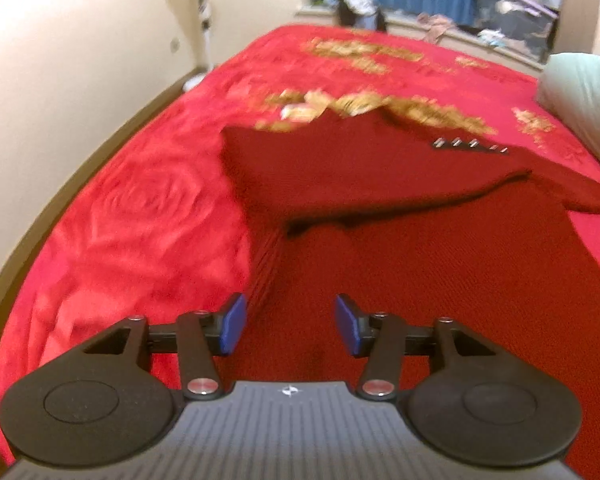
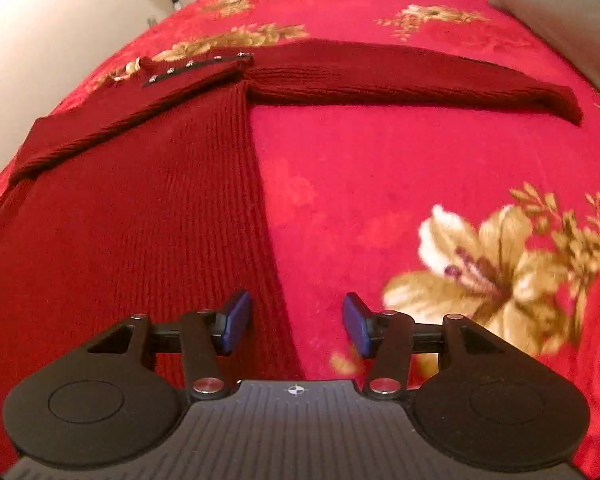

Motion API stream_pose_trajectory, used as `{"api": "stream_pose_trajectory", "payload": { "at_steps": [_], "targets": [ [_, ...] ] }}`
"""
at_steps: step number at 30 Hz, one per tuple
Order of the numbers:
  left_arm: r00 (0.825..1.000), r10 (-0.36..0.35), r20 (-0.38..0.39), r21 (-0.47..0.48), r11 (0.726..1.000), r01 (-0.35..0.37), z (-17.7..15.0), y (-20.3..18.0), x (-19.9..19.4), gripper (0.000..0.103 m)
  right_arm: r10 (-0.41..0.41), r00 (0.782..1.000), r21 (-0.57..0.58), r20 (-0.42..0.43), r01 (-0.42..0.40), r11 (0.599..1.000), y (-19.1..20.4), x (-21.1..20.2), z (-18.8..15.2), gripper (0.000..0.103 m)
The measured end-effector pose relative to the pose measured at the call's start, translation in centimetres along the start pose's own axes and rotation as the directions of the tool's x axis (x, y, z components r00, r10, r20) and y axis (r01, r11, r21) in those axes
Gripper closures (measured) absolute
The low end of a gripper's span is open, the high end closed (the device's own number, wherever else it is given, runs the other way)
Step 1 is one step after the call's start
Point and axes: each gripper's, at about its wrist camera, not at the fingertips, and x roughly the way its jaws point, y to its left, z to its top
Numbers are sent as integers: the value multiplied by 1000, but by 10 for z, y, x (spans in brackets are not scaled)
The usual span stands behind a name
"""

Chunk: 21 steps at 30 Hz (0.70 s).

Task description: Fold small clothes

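A dark red knitted sweater (image 1: 440, 264) lies flat on a red flowered blanket (image 1: 140, 216). In the left wrist view its left sleeve (image 1: 340, 168) is folded across the chest, with a black studded strip (image 1: 470, 146) near the collar. My left gripper (image 1: 290, 326) is open and empty over the sweater's lower left edge. In the right wrist view the sweater (image 2: 140, 220) fills the left half and its right sleeve (image 2: 420, 78) stretches out to the right. My right gripper (image 2: 296, 326) is open and empty over the sweater's right side edge.
The blanket (image 2: 380, 180) covers a bed. A pale pillow (image 1: 584, 100) lies at the bed's right side and shows in the right wrist view (image 2: 560, 12). A standing fan (image 1: 204, 12) and a wall are to the left. A window ledge with clutter (image 1: 440, 24) is beyond the bed.
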Motion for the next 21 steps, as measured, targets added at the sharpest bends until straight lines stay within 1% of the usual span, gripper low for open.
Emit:
{"api": "stream_pose_trajectory", "payload": {
  "at_steps": [1, 3, 5, 8, 10, 11, 12, 13, 14, 15, 17, 18, 21],
  "targets": [
    [999, 8, -33, -15, 1000, -8, -6, 6, 2, 46, 1, 1000, -5, 1, -1, 1000, 5, -2, -4, 49],
    [994, -15, -112, -61, 998, 8, -22, 19, 5, 46, -9, 1000, -16, 9, 9, 1000, 9, -3, -11, 49],
    [985, -43, -166, -101, 995, 26, -40, 29, 3, 46, -18, 1000, -7, 0, 18, 1000, 15, -6, -19, 49],
    [972, -42, -233, -136, 991, 10, -66, 38, -4, 46, -27, 1000, -7, -8, 27, 1000, 13, -13, -30, 50],
    [961, -42, -275, -174, 985, -7, -86, 40, -7, 48, -35, 999, -10, -12, 35, 999, 12, -18, -33, 55],
    [958, -54, -283, -192, 981, -1, -95, 37, -8, 49, -29, 999, -13, -14, 29, 1000, 12, -19, -34, 66],
    [961, -54, -273, -196, 981, 0, -101, 33, -11, 50, -12, 1000, -13, -16, 12, 1000, 12, -17, -32, 80],
    [967, -46, -252, -187, 982, -2, -105, 28, -16, 63, -14, 1000, -13, -12, 14, 1000, 12, -18, -32, 85],
    [972, -42, -229, -170, 985, 3, -108, 22, -21, 83, -21, 1000, -16, -6, 21, 1000, 12, -20, -32, 91],
    [978, -38, -204, -152, 988, 7, -110, 16, -27, 93, -14, 1000, -7, -4, 14, 1000, 11, -24, -31, 97],
    [988, -33, -152, -135, 991, 12, -109, 9, -42, 93, 15, 1000, 49, 21, -16, 999, 3, -38, -24, 97],
    [992, -45, -121, -144, 989, 27, -108, 9, -52, 94, 35, 999, 60, 39, -38, 998, 0, -47, -20, 98],
    [997, -77, -19, -157, 985, 73, -101, 6, -90, 94, 94, 992, 36, 90, -97, 995, -7, -85, -8, 99]
  ]
}}
